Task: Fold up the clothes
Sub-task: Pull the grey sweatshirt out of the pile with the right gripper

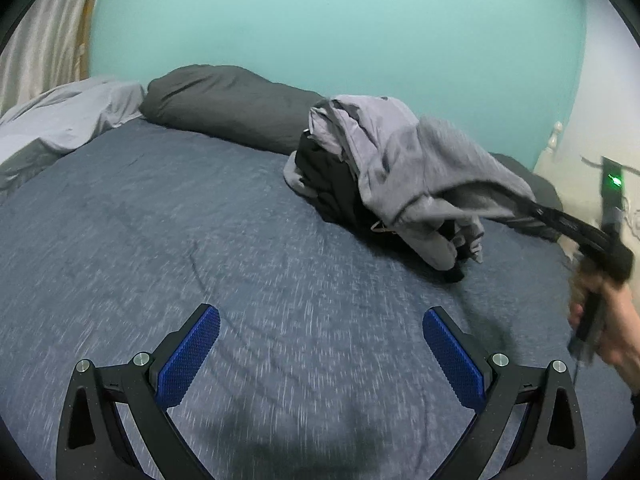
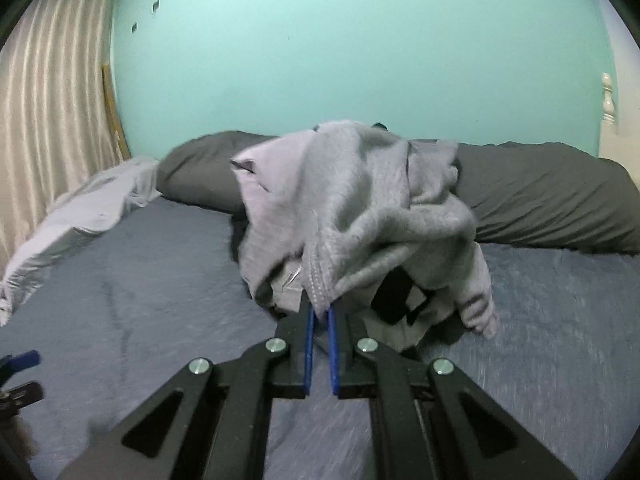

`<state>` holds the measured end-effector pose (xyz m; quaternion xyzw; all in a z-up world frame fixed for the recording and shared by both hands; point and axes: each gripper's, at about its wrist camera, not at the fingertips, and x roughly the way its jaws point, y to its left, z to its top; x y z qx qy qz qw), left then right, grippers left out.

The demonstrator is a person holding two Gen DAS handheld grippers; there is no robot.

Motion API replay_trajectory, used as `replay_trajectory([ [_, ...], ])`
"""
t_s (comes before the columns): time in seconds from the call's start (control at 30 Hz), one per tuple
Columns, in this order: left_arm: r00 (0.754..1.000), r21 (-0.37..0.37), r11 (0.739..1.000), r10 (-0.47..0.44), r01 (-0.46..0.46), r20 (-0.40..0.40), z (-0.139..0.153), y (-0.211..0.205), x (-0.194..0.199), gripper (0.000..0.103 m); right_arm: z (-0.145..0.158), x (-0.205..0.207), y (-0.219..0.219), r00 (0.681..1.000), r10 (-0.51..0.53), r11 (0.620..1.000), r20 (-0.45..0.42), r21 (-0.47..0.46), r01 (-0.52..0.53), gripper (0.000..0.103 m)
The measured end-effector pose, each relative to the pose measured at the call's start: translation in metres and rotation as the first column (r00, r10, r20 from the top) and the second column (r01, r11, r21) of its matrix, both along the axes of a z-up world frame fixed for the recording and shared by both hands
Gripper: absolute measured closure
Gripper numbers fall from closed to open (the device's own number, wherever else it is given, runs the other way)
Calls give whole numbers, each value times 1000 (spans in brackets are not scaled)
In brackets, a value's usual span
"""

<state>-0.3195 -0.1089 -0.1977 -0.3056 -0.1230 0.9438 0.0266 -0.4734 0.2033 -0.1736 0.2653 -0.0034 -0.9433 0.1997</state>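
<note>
Grey sweatshirt [image 2: 360, 200] is draped over a dark clothes pile [image 1: 332, 184] far right on the blue bedspread [image 1: 180, 220], its stitched hem pinched in the right gripper [image 2: 320, 312] and lifted off the bed. Left gripper [image 1: 320, 344] hovers over bare bedspread near-centre, fingers spread wide, holding nothing. Grey pillow [image 1: 228, 100] lies along the far wall.
</note>
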Motion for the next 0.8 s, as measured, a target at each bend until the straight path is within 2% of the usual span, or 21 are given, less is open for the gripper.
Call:
replay_trajectory([
  [0.27, 1000, 39, 999, 3, -2, -15, 21, -2, 70, 0, 47, 127, -12, 993, 122, 992, 1, -24, -122, 97],
  [0.37, 1000, 61, 998, -4, 5, -6, 18, -1, 89, 0, 49, 172, -22, 983, 178, 984, 37, -2, -178, 97],
  [0.47, 1000, 72, 997, -23, 22, 6, 8, 4, 105, 0, 30, 200, -21, 981, 163, 984, 108, 49, -170, 97],
  [0.57, 999, 75, 996, -42, 40, 16, -4, 9, 114, 0, -3, 210, -4, 974, 89, 990, 210, 92, -111, 97],
  [0.67, 999, 88, 995, -47, 44, 27, -17, 12, 116, 0, -32, 218, 15, 955, 31, 986, 294, 145, -77, 97],
  [0.8, 997, 109, 993, -56, 50, 46, -37, 14, 116, 0, -56, 225, 45, 925, -50, 984, 378, 175, -18, 93],
])
